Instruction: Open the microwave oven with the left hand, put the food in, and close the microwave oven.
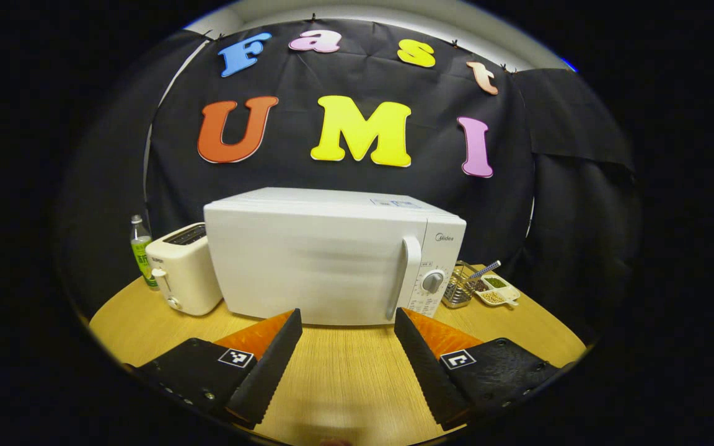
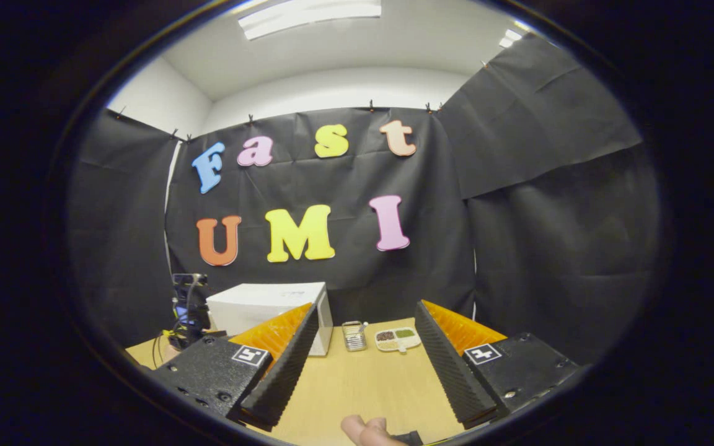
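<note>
Facing microwave (image 1: 326,260), door closed | both grippers' fingers spread, holding nothing | dish (image 2: 398,339) contents too small to tell

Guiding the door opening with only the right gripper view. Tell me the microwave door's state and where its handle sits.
Observer: The microwave door is shut; its handle runs upright along the door's right edge, beside the dial.
Operator: Report the left gripper.
Observer: The left gripper is open, facing the microwave's front, touching nothing.
Operator: Name what stands beyond the microwave.
Observer: A toaster on its left, a bottle behind that.
</note>
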